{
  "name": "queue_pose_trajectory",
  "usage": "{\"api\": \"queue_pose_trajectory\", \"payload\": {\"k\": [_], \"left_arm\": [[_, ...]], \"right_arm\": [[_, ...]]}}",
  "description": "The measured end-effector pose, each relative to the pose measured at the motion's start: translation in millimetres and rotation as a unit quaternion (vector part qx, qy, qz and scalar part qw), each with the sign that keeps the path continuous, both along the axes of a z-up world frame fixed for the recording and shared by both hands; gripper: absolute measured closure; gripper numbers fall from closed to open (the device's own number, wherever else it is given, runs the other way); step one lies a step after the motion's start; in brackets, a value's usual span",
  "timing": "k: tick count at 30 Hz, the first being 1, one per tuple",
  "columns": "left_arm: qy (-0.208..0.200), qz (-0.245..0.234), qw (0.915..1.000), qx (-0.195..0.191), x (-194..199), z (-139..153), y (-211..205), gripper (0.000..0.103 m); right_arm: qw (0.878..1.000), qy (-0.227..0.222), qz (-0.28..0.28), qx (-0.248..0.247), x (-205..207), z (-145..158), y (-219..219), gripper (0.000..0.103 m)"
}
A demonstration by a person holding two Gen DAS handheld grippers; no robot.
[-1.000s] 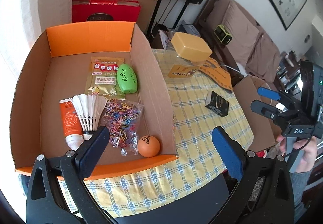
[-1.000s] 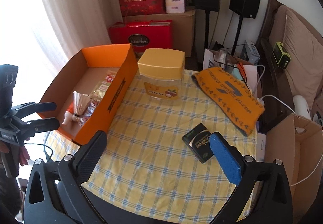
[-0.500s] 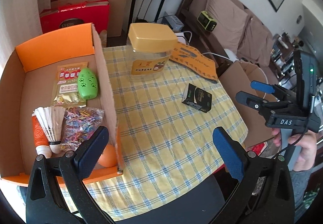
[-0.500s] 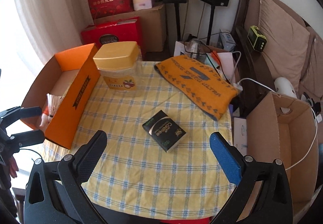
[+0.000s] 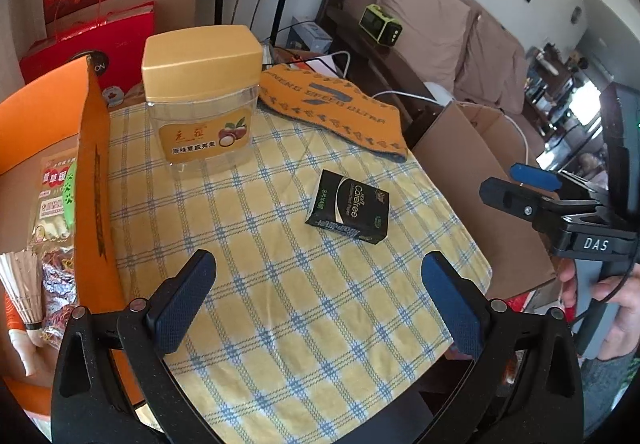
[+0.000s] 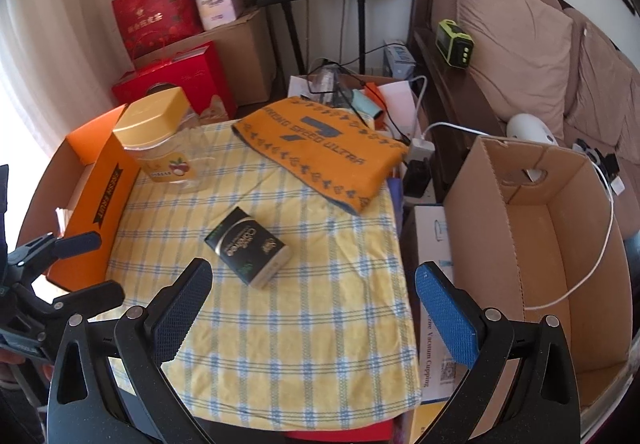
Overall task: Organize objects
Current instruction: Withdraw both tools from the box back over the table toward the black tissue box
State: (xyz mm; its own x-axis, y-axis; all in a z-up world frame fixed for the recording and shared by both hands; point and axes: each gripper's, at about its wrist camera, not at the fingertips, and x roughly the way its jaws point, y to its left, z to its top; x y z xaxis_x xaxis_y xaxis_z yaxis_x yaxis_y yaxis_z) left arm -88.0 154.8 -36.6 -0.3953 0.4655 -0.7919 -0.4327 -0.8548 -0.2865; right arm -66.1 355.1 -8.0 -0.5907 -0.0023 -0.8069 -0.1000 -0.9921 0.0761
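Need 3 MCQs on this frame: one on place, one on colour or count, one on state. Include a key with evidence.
1. Where does the small black tissue pack lie?
A. On the yellow checked tablecloth, apart from the jar
B. Inside the orange cardboard box
C. On the folded orange towel

2. What colour is the lid of the clear square plastic jar?
A. Green
B. Golden yellow
C. Black

3. How do the two grippers stand?
A. Both shut on the jar
B. Left shut on the pack, right open
C. Both open and holding nothing

Key: 1 A, bare cloth shows all round the pack, with the orange cardboard box to its left and the folded orange towel behind. 2 B, the lid shows golden yellow in both views. 3 C, the left gripper and right gripper each show a wide gap over the cloth.
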Motion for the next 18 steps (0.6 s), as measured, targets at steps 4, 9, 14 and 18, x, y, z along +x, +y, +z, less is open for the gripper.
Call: {"api": "queue_pose_trajectory", "payload": {"k": [4, 9, 14, 18], "left_arm": [[0.017, -0.003, 0.9998, -0.009, -8.9, -11.5, 19.0, 0.000], [0.022, -0.013, 0.9995, -0.017, -19.8, -29.0, 40.8, 0.000], [0.037, -0.028, 0.9985, -0.031, -26.0, -41.7, 60.2, 0.000], [0.043, -0.035, 0.9974, -0.045, -29.6, -50.3, 75.1, 0.000]], "right_arm": [[1.000, 0.005, -0.013, -0.006, 2.7, -5.2, 9.3, 0.000], [1.000, 0.010, -0.021, -0.021, 4.7, -10.8, 18.1, 0.000], [0.999, 0.014, -0.030, -0.026, 6.9, -15.9, 25.7, 0.000], [0.999, 0.011, -0.038, -0.030, 7.5, -22.8, 31.5, 0.000]]}}
